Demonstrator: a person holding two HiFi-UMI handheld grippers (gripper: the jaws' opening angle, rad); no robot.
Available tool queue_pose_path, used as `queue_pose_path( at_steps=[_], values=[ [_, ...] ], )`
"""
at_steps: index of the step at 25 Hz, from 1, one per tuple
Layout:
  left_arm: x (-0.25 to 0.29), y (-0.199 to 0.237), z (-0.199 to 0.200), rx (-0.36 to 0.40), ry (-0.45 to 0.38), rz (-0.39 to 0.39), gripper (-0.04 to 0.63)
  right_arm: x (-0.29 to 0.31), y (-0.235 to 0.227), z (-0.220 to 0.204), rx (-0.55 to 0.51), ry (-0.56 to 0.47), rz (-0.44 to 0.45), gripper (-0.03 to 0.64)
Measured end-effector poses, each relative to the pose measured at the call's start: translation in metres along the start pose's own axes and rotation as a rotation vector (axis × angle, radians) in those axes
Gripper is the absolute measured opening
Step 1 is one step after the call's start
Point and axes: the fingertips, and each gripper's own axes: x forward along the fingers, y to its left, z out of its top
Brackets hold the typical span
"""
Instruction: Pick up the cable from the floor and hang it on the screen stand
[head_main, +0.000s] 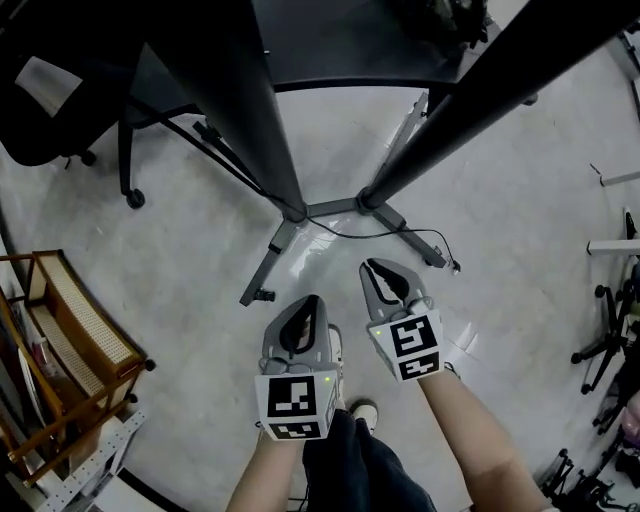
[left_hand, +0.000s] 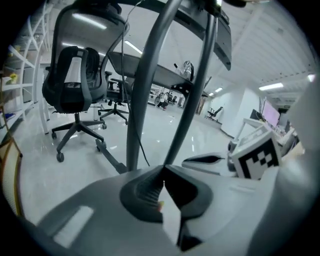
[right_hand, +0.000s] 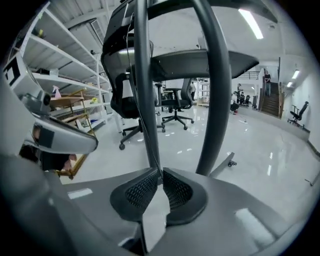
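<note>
**A:** Where is the cable lying?

**B:** The cable (head_main: 360, 237) is lying on the floor, curling from the middle of the stand (head_main: 330, 208) toward the foot nearest the right gripper (head_main: 371, 266).

**A:** What are the fingers doing?

**B:** On both the right and the left gripper (head_main: 311, 301) they're sitting pressed together, holding nothing. I'm thinking the right one needs spreading wide, then closing low over the loose end.

**A:** Counting?

**B:** One cable, one stand with two posts, two grippers.

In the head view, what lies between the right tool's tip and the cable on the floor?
Only bare floor. The head view shows the right tool short of the cable, with nothing else on that stretch.
</note>
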Motion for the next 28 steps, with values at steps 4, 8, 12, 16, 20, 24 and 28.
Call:
queue_pose_path(
  at_steps=[4, 8, 12, 16, 20, 24, 28],
  values=[
    [0.038, 0.014, -0.024, -0.004, -0.006, -0.011, 0.008, 0.058, -0.011, -0.045, -0.077, 0.049, -0.007, 0.061],
    [0.069, 0.030, -0.042, 0.010, -0.013, -0.009, 0.008, 0.110, -0.017, -0.074, -0.179, 0.069, 0.006, 0.097],
    [0.092, 0.041, -0.053, 0.022, -0.023, -0.004, 0.008, 0.145, -0.023, -0.098, -0.286, 0.104, 0.011, 0.108],
    [0.105, 0.044, -0.060, 0.014, -0.035, -0.006, 0.008, 0.165, -0.028, -0.114, -0.363, 0.126, -0.007, 0.069],
    [0.110, 0.044, -0.063, 0.006, -0.042, -0.008, 0.008, 0.169, -0.027, -0.117, -0.396, 0.120, -0.022, 0.018],
    [0.098, 0.037, -0.055, -0.002, -0.034, -0.012, 0.008, 0.146, -0.026, -0.103, -0.345, 0.091, -0.026, 0.014],
    [0.065, 0.020, -0.035, -0.015, -0.017, -0.018, 0.008, 0.097, -0.025, -0.065, -0.281, 0.039, -0.031, 0.011]
  ],
)
